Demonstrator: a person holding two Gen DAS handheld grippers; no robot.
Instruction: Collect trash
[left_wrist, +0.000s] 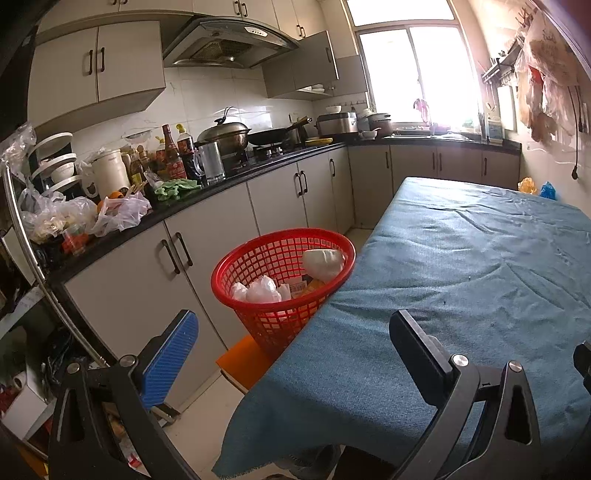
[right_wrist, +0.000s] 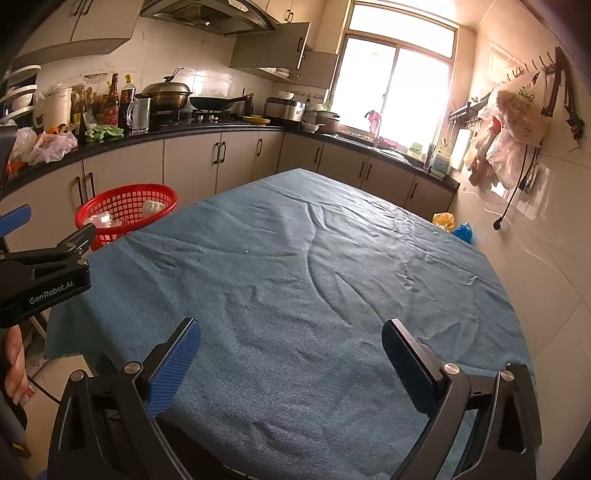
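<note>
A red mesh basket (left_wrist: 280, 258) stands on an orange stool beside the table's left edge. It holds several crumpled white papers (left_wrist: 262, 290) and a white cup-like piece (left_wrist: 323, 263). It also shows in the right wrist view (right_wrist: 127, 206). My left gripper (left_wrist: 295, 354) is open and empty, just short of the basket, over the table's near left corner. My right gripper (right_wrist: 291, 362) is open and empty above the near part of the blue tablecloth (right_wrist: 295, 266). The left gripper's body shows at the left of the right wrist view (right_wrist: 44, 273).
A black kitchen counter (left_wrist: 207, 201) with bottles, pots and plastic bags runs along the left and back. Grey cupboards (left_wrist: 280, 199) stand below it. Plastic bags hang on the right wall (right_wrist: 513, 122). Yellow and blue bags (right_wrist: 452, 225) lie beyond the table's far right corner.
</note>
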